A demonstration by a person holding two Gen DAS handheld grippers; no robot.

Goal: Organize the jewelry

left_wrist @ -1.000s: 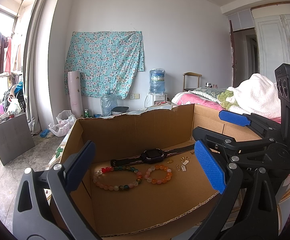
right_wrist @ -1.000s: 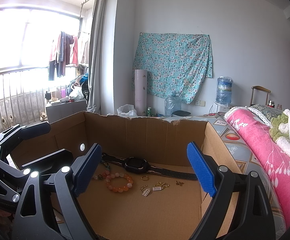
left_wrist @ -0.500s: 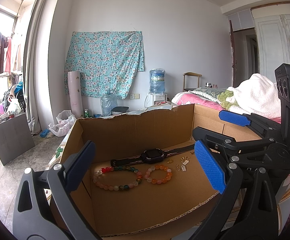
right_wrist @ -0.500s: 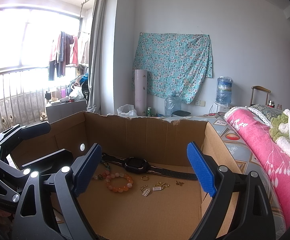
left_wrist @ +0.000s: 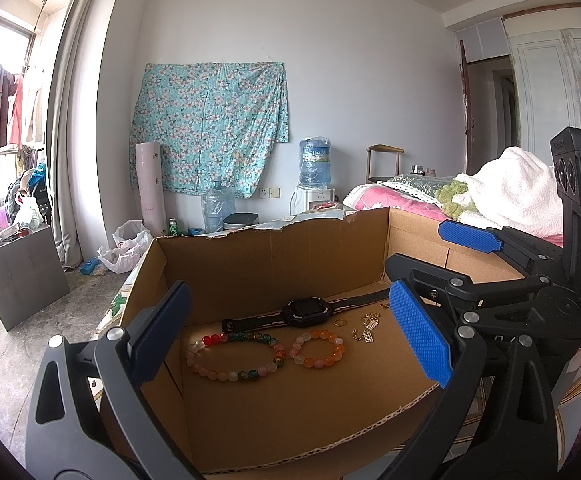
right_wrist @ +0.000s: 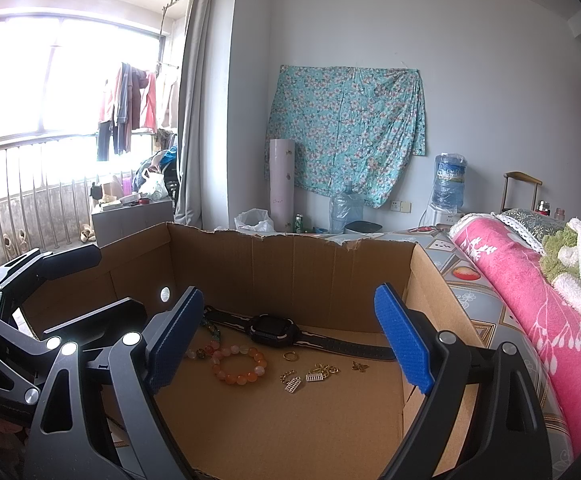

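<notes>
Left tongs [left_wrist: 290, 344] and right tongs [right_wrist: 290, 344] both spread wide, empty, above cardboard box [left_wrist: 274, 256]. On box floor: smartwatch [left_wrist: 306, 312], multicolor bead bracelet [left_wrist: 234, 356], orange bead bracelet [left_wrist: 317, 348], gold ring [right_wrist: 289, 356], gold charms [right_wrist: 310, 376].

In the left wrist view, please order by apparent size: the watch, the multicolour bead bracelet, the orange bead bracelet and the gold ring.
1. watch, strap included: longest span.
2. multicolour bead bracelet.
3. orange bead bracelet.
4. gold ring: clearly smallest.
The watch lies slightly farther back, which only shrinks it, so the ranking holds.
</notes>
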